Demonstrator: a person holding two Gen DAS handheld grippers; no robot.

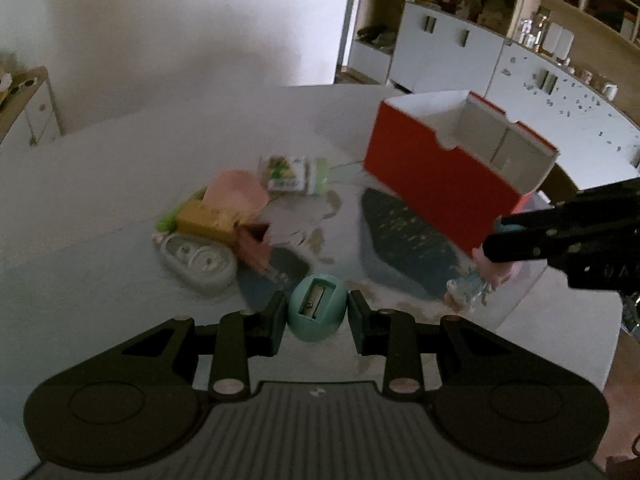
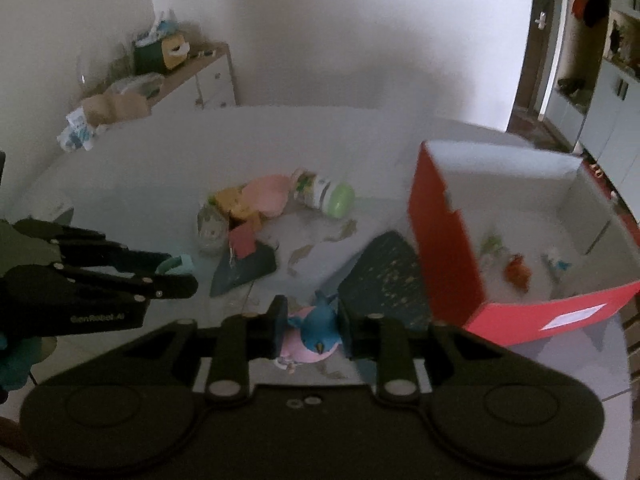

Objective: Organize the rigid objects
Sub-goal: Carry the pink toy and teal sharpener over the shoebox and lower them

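With a few small toys already lying in the red box [image 2: 448, 240] at 3 o'clock, the left gripper [image 1: 318, 312] is gripping a green sharpener [image 1: 317, 307], the right gripper [image 2: 312, 326] is clamping a blue bird toy [image 2: 318, 326], while a pile [image 2: 248, 208] is waiting on the table [image 2: 140, 184] at 11 o'clock.

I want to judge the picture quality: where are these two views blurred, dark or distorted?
Left wrist view: dim, the red box and table clutter smeared, the green sharpener sharp. Right wrist view: equally dim, soft all over, the blue bird toy clearest; fisheye bends the walls in both.
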